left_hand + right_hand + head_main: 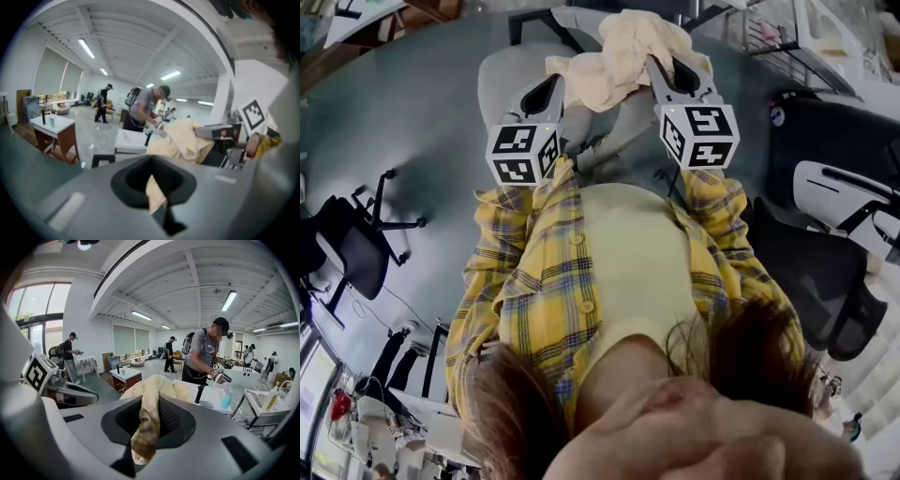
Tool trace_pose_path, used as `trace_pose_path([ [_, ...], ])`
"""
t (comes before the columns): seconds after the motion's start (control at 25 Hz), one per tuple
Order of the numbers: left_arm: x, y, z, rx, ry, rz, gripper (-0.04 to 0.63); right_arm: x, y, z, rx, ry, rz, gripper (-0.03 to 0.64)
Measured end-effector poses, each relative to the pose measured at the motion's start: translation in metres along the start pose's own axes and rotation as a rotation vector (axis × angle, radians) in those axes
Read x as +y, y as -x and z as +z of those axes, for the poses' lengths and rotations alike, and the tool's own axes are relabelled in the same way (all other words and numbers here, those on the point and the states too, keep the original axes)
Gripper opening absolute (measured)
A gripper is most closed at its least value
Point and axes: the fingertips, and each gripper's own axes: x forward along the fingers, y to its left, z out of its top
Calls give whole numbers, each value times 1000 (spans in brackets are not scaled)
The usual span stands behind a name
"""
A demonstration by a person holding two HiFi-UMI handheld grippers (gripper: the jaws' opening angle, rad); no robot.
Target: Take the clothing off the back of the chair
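In the head view, a cream-coloured clothing [623,47] is held bunched between two tools in front of the person's yellow plaid shirt [534,281]. The left tool [561,86] is clamped on the clothing's left edge, and the right tool [662,67] is clamped on its right side. A pale grey chair [499,80] is seen beneath and behind the bundle; whether the cloth touches it cannot be told.

In the left gripper view, the left tool [157,197] is seen clenched, its jaws drawn nearly together on a thin fold of the clothing [183,138]. The rest of the cloth is heaped just beyond the jaws. The right tool [224,131] is seen at the far side of the heap, pressed into it.

In the right gripper view, the right tool [144,430] is shown gripping a thick twisted fold of the clothing [161,385], which fills the narrow gap between the jaws and hangs a little below them. The remaining cloth is piled ahead of the jaws. The left tool [70,393] is visible at the left, just beside the pile.
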Motion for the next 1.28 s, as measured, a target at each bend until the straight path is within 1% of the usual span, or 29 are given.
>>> trace_pose_path([
  [0.4,13,26,8,-32,9,40,5,28,5,14,-34,-31,61,67],
  [0.6,15,38,16,-55,7,52,5,44,11,26,-66,-59,111,65],
  [0.8,17,45,20,-73,8,56,5,60,12,37,-91,-59,157,64],
  [1.28,27,67,28,-113,19,103,5,101,12,37,-81,-70,275,64],
])
